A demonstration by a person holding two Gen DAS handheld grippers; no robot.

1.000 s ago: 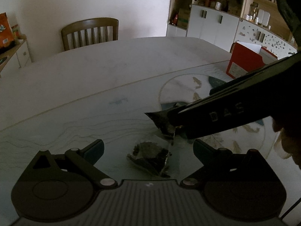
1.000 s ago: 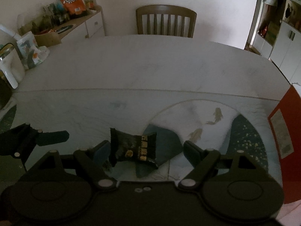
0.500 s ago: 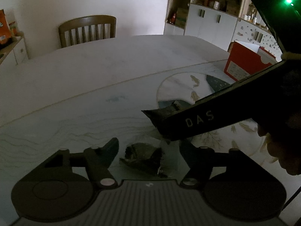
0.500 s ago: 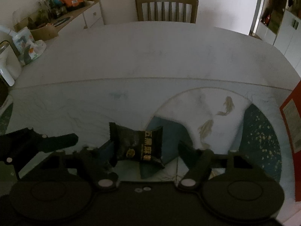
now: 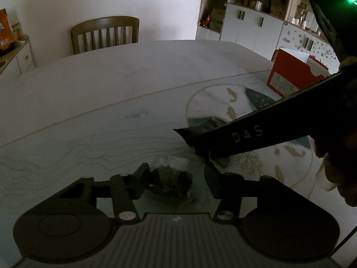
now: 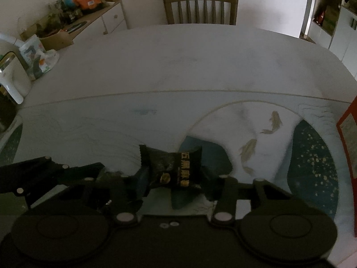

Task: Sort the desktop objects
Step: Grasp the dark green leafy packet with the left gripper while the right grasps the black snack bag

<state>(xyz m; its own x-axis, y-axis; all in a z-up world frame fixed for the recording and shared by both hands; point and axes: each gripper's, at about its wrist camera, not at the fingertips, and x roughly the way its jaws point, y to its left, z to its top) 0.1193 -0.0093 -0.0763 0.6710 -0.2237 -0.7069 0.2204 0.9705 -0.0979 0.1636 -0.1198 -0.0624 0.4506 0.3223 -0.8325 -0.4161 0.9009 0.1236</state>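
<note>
Currently both grippers sit low over the near part of the counter (image 6: 178,62), each astride a snack packet. My left gripper (image 5: 174,178) has just been closing its jaws on a clear-wrapped dark snack (image 5: 171,183); the left finger touches the wrapper, the right one looks just clear, so I cannot tell if it is clamped. My right gripper (image 6: 174,178) has likewise been closing around a black packet with gold lettering (image 6: 171,167); both fingers meet its sides. A red box (image 5: 290,76) stands at the counter's right edge, well apart.
</note>
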